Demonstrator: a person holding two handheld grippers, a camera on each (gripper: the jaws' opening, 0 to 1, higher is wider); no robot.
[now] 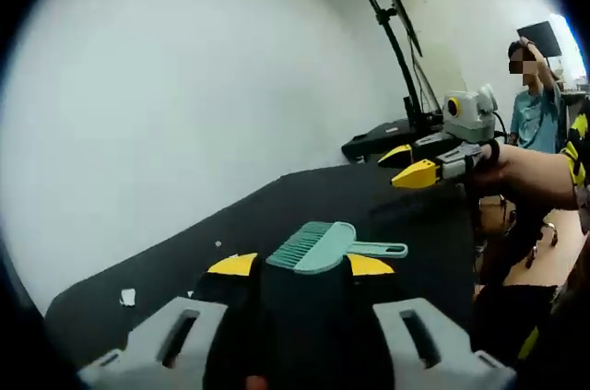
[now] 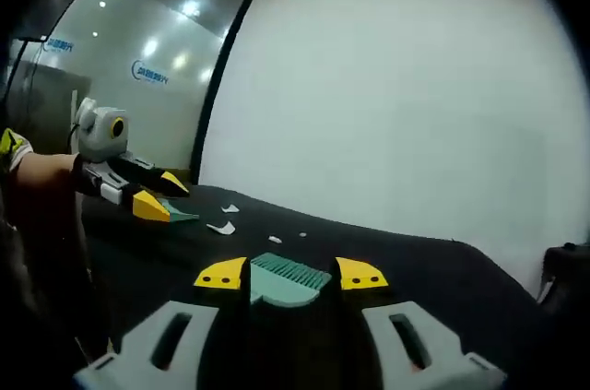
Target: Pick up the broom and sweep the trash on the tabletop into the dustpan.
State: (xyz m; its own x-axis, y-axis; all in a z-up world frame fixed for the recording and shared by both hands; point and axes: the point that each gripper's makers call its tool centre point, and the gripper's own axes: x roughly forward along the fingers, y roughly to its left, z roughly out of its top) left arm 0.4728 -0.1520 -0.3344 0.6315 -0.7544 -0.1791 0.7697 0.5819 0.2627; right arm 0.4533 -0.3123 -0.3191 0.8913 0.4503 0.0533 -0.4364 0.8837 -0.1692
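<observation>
While paper scraps [image 2: 221,227] lie strewn on the black tabletop [image 1: 184,252], a person lines up two hand-held tools over a teal sweeping set. The left gripper [image 1: 302,264] has its yellow-tipped jaws spread wide and clamped on nothing. Just ahead of them lies what looks like the comb-edged dustpan [image 1: 313,247], its slim handle running right across the jaws, toward the right gripper [image 1: 407,165]. In the right gripper view the left gripper [image 2: 159,195] hovers low over the table, likely to steady the pan. The right gripper [image 2: 291,273] is likewise parted, gaps showing either side of the broom [image 2: 286,281] between its tips. The bristles point away along the jaws, towards the scraps; the handle end is hidden, so the pickup appears not yet made.
</observation>
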